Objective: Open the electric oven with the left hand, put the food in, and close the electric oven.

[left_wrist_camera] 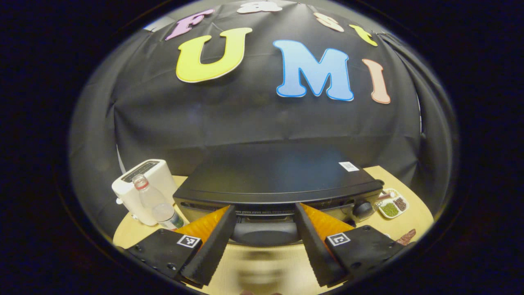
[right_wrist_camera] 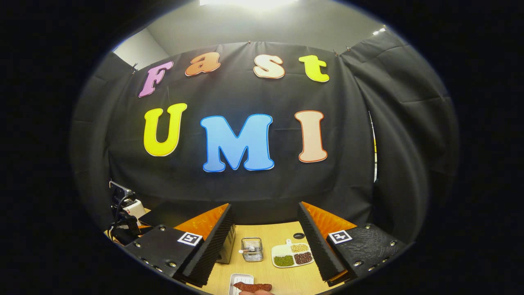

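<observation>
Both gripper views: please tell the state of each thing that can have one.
Black electric oven: door closed, handle between open fingers, not gripped.
Left gripper: open.
Right gripper: open, empty.
Clear plastic bottle: upright, capped.
White toaster: upright, slots empty.
Brown food on white tray: lying on the table.

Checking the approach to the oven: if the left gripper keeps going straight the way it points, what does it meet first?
Most likely the oven door's handle, lying between the open jaws of the left gripper just ahead; exact depth is hard to judge.

wall: black cloth (right_wrist_camera: 245, 184) (creased) | table: pale wood (right_wrist_camera: 282, 235) | ceiling light (right_wrist_camera: 249, 3) glaring
</observation>
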The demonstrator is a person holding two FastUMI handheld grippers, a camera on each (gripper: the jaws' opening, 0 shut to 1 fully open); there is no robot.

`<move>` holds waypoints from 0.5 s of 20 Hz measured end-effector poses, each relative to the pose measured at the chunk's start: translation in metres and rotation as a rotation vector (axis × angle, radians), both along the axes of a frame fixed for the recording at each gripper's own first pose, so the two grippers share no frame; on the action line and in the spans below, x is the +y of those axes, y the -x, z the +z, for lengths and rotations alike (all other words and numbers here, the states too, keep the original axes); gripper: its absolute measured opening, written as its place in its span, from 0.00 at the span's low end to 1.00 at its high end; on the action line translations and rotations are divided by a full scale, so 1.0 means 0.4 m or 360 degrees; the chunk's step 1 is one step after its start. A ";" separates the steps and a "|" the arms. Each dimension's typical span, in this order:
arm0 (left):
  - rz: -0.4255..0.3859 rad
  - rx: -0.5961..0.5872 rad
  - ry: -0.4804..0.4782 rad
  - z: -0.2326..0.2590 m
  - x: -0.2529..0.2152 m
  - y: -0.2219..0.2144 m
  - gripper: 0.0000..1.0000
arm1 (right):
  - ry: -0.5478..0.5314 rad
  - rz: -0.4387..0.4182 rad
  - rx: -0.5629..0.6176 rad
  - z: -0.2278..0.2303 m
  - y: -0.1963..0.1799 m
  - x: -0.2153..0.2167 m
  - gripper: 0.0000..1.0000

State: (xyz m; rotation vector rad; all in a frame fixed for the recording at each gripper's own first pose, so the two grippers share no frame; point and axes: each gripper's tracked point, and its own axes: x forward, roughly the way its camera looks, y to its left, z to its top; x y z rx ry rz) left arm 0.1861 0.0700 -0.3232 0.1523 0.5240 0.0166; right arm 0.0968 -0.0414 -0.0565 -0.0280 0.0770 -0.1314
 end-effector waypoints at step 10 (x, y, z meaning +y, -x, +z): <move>-0.0020 0.0089 0.0081 -0.059 0.011 0.175 0.96 | -0.0019 0.0007 -0.0014 0.031 0.042 0.019 0.96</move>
